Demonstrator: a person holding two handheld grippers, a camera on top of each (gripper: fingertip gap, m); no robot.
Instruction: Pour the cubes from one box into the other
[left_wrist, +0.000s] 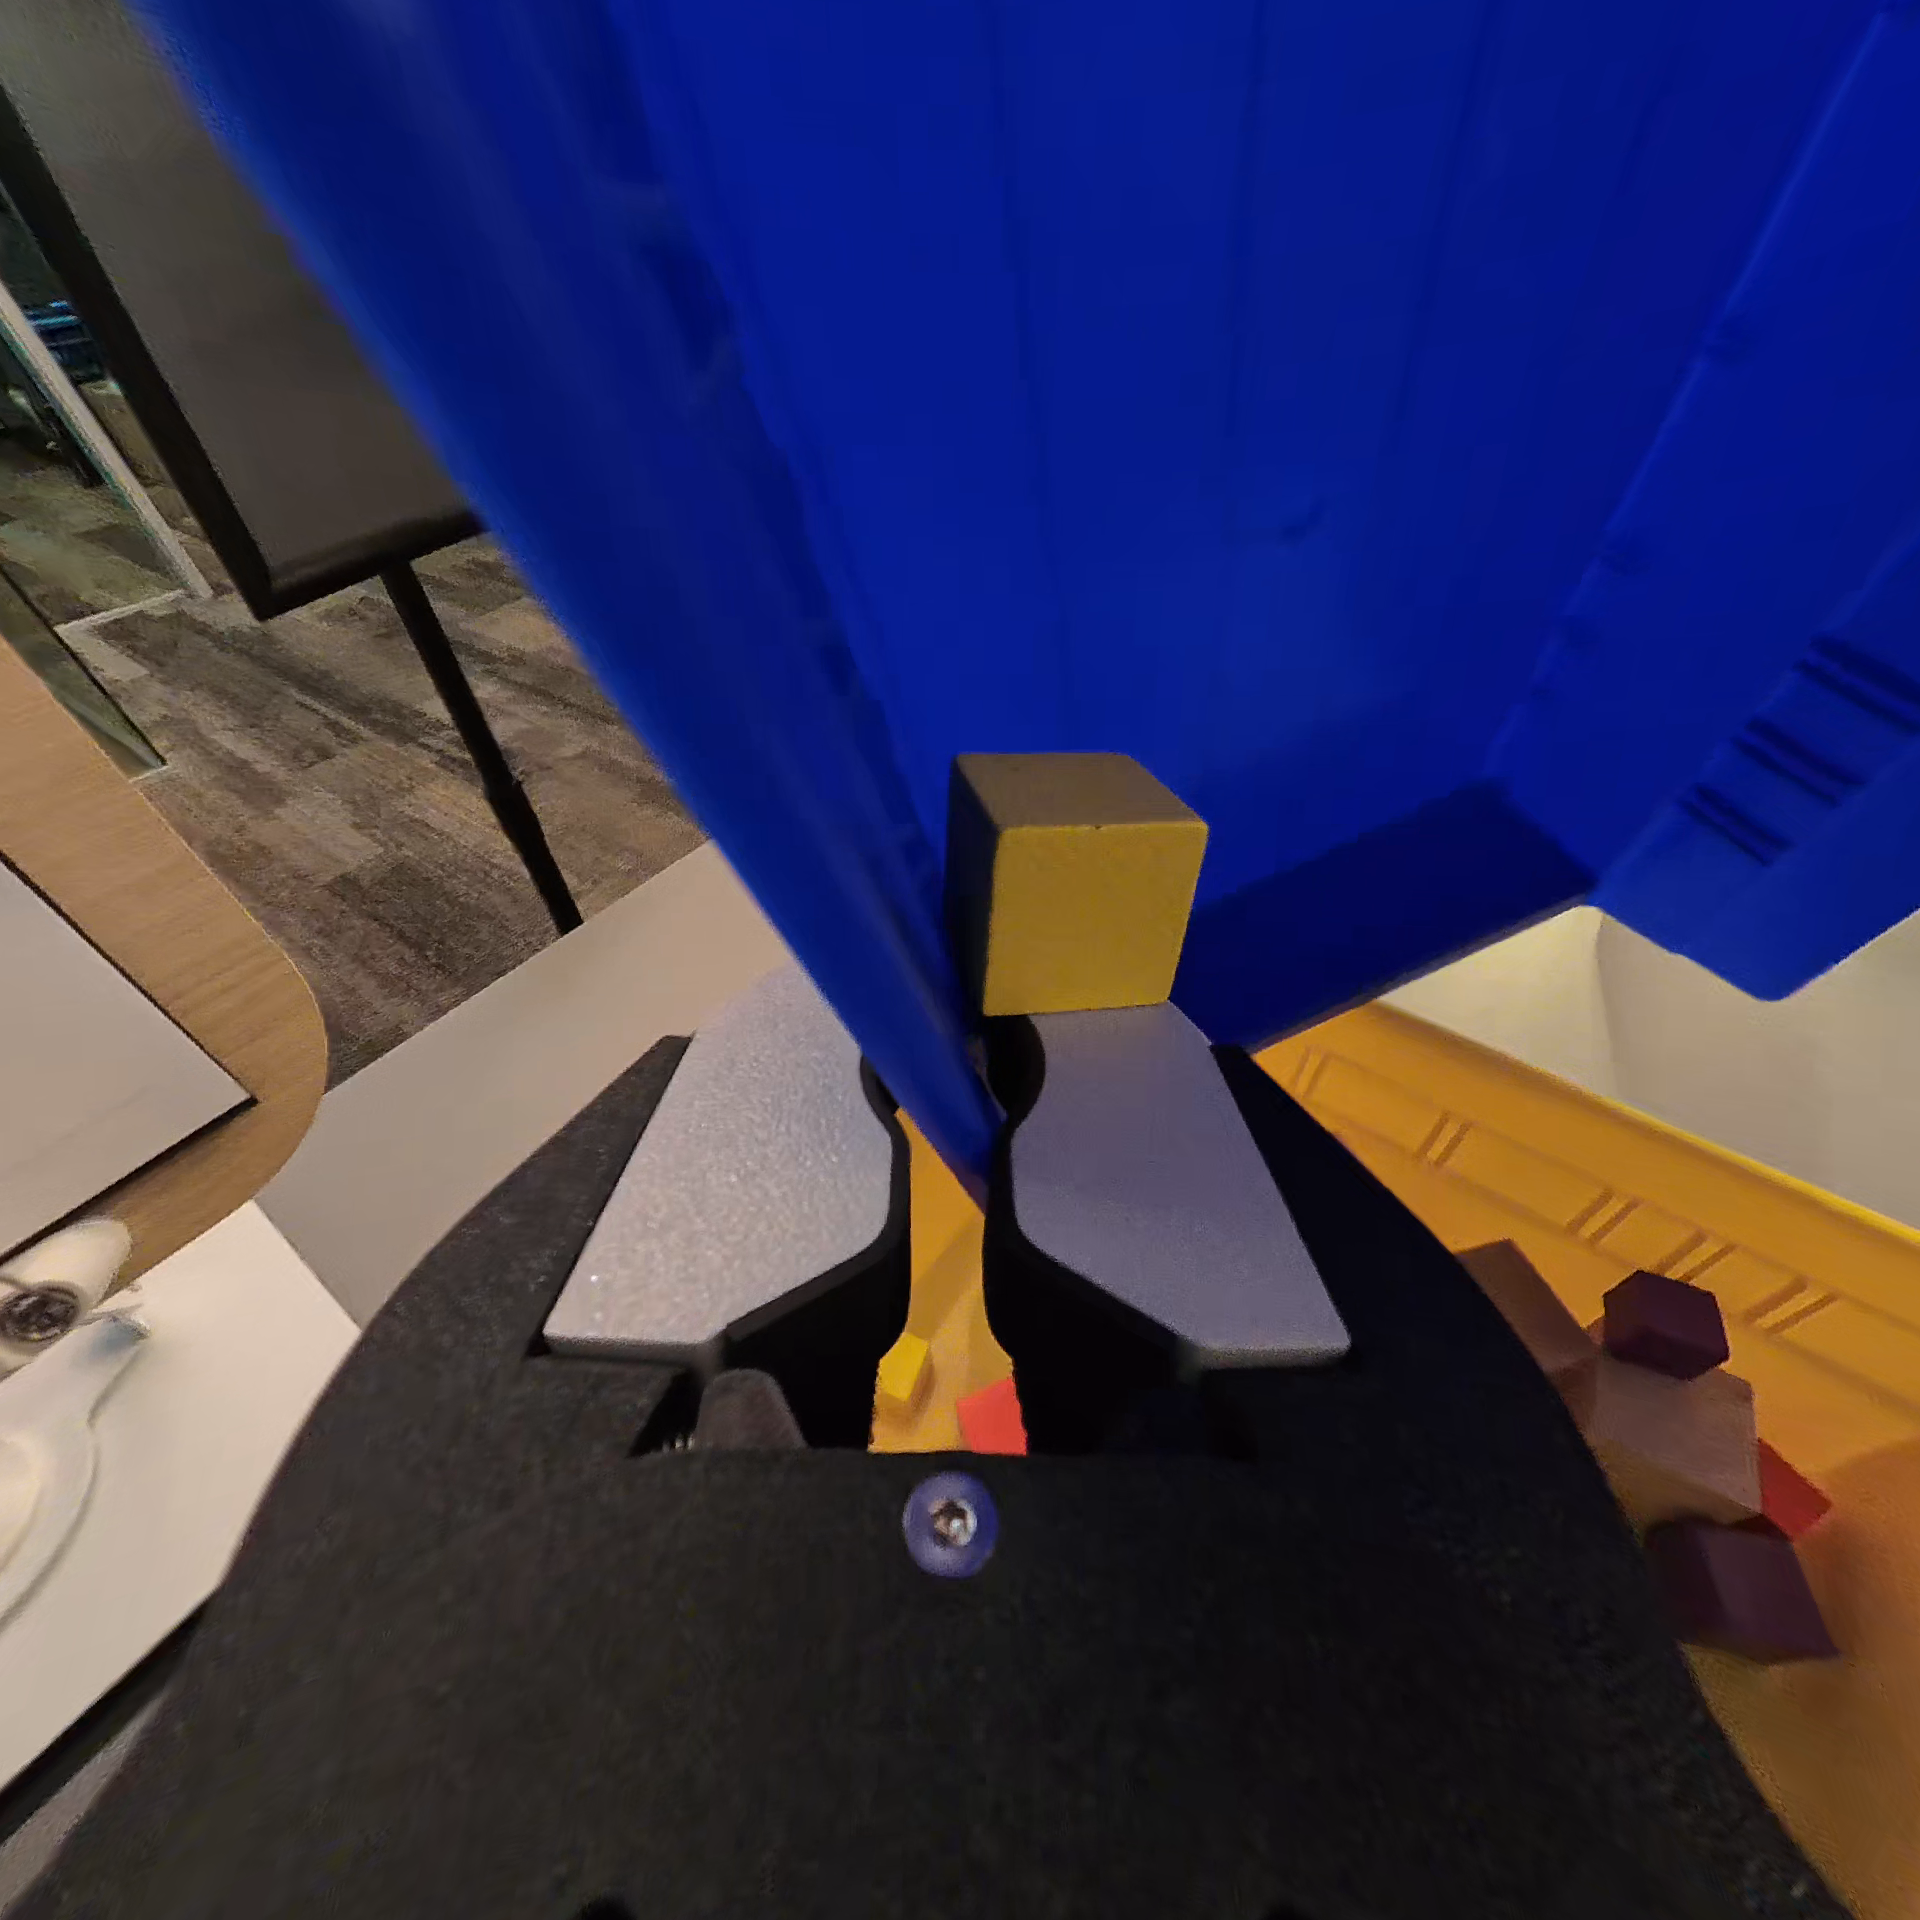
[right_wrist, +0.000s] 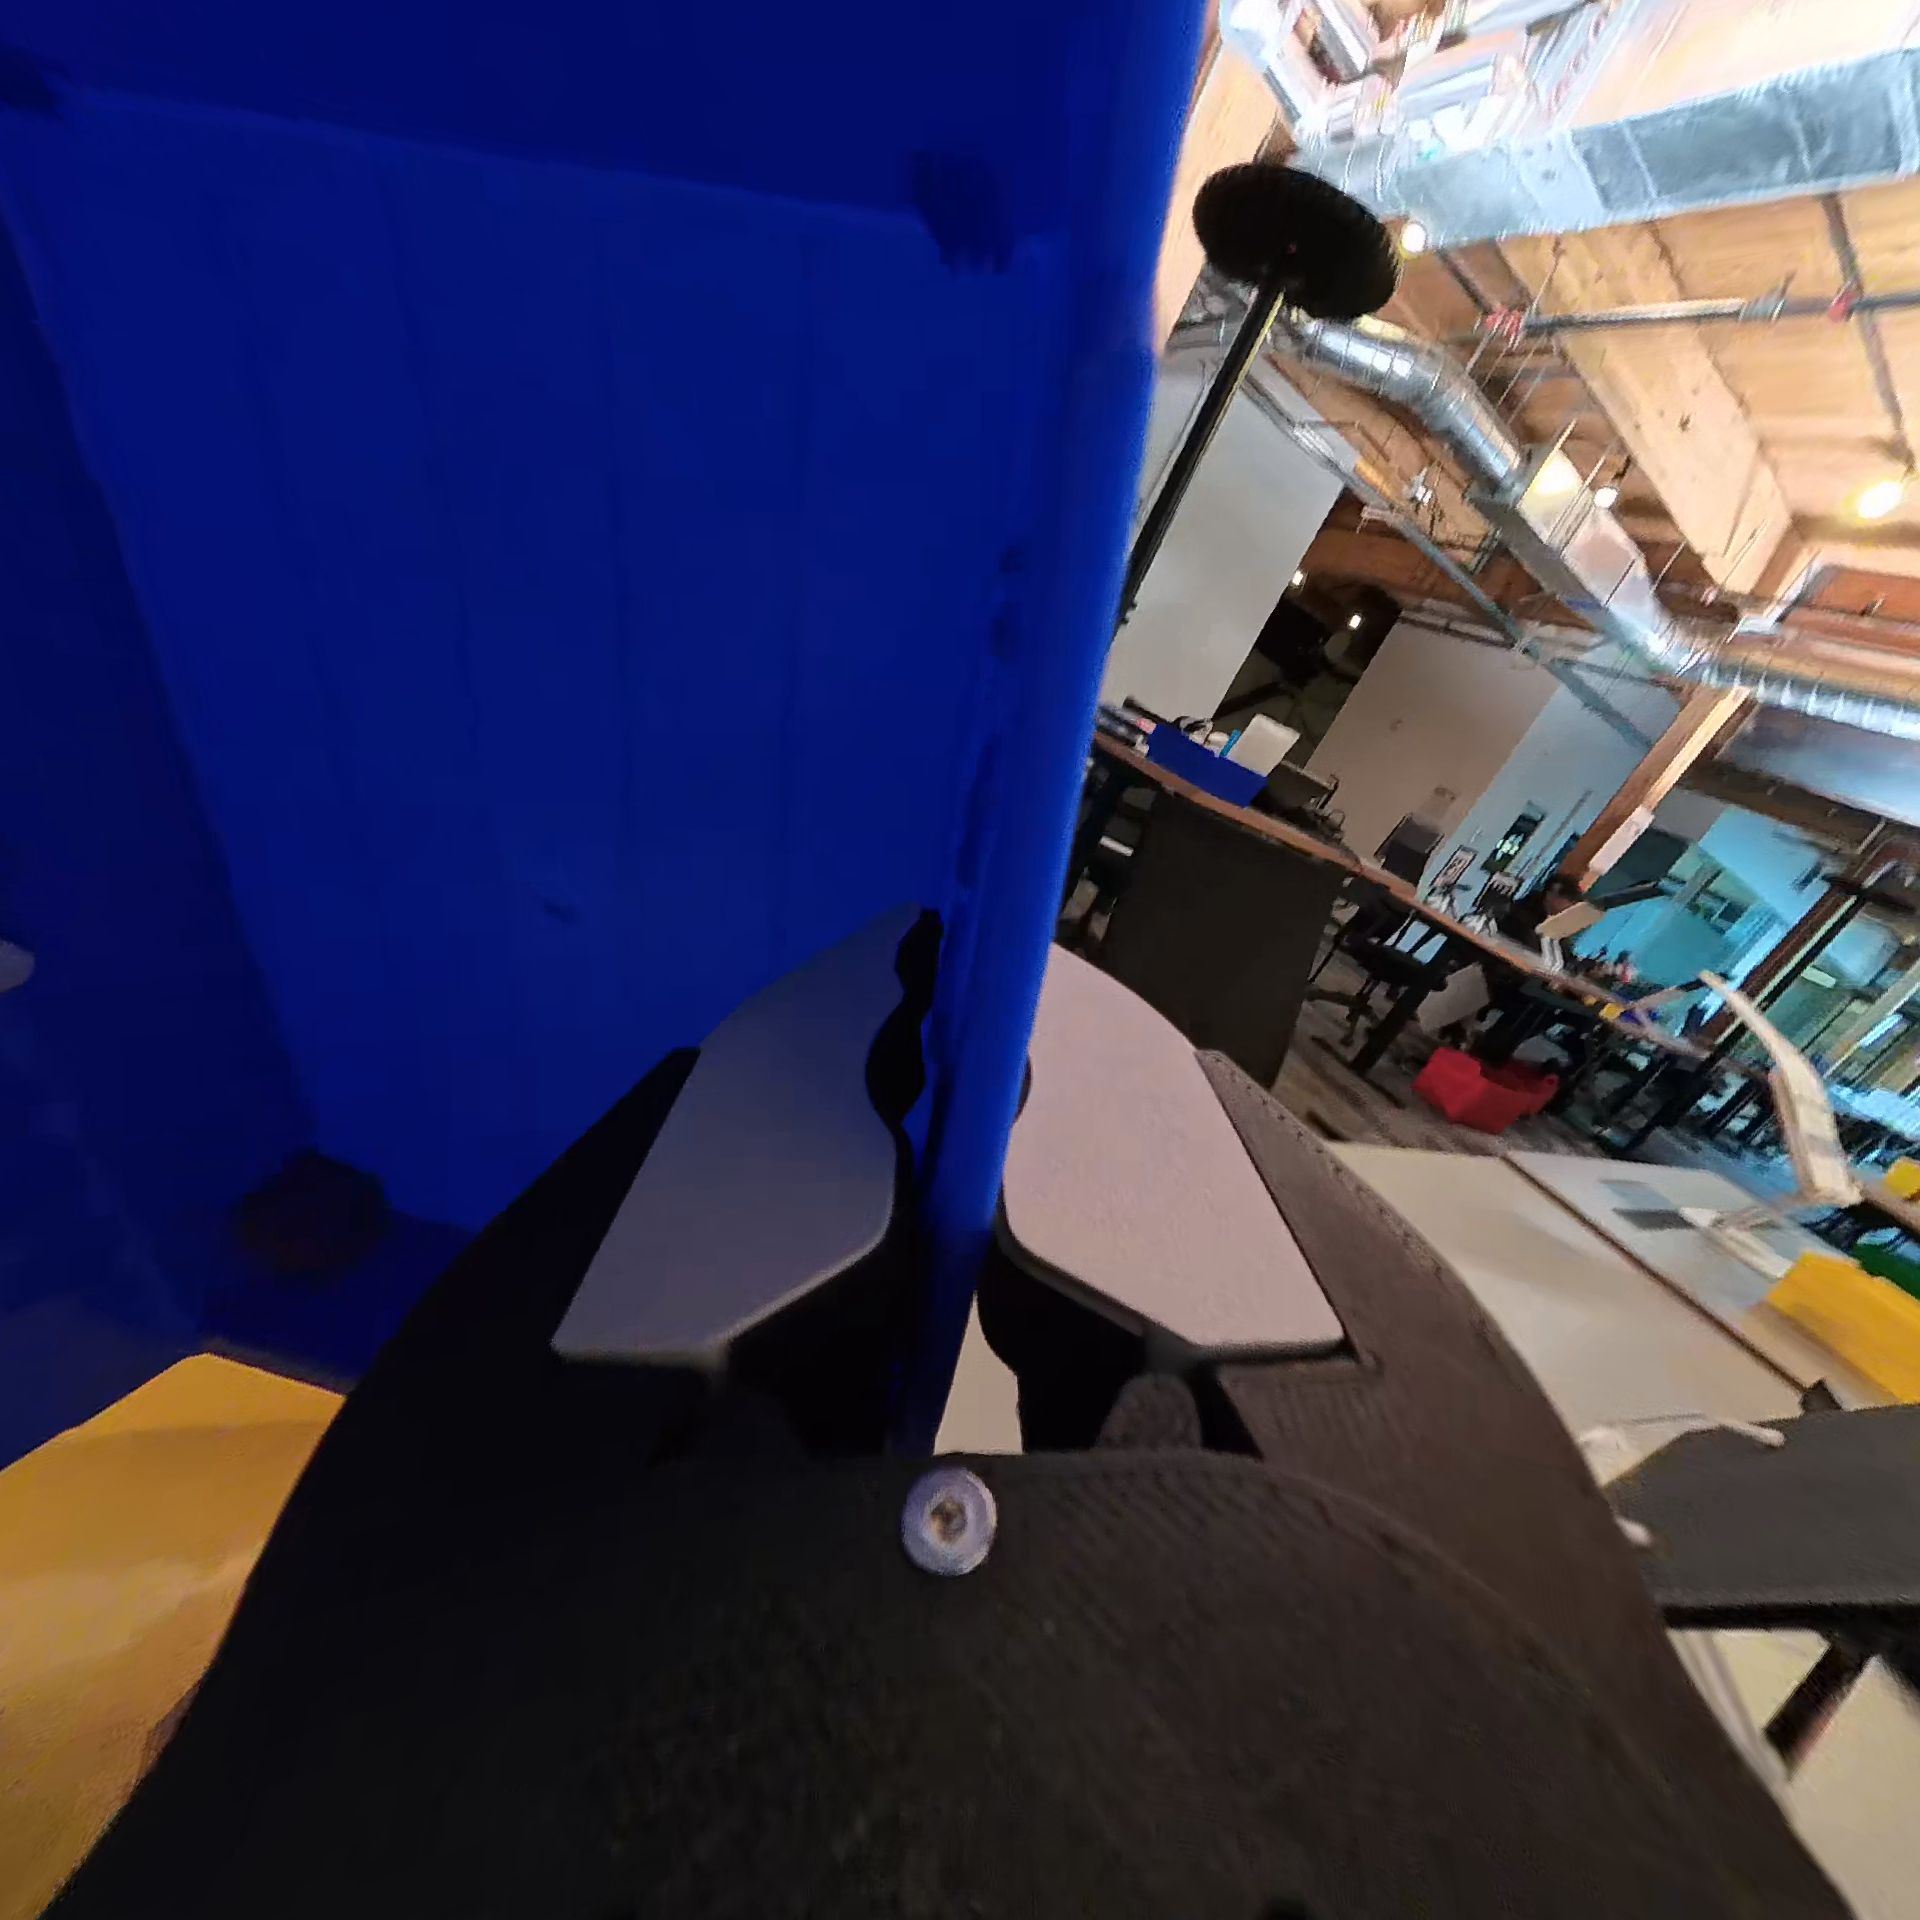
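- Your left tool (left_wrist: 940, 1091) is clamped on the blue box (left_wrist: 1143, 416) wall, box tipped up over the yellow box (left_wrist: 1507, 1174).
- Yellow cube (left_wrist: 1081, 914) sits on the left tool's inner finger, against the blue wall.
- Mixed cubes (left_wrist: 1683, 1455) lie in the yellow box below.
- Right tool (right_wrist: 961, 1091) grips the opposite blue box (right_wrist: 520, 520) wall; yellow box (right_wrist: 125, 1558) under it.
- Desk (left_wrist: 499, 1060) beyond.

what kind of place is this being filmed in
Probably an open-plan office or lab workspace: exposed metal ducts run under a wooden ceiling, long desks stretch into the room, and the floor is grey carpet.
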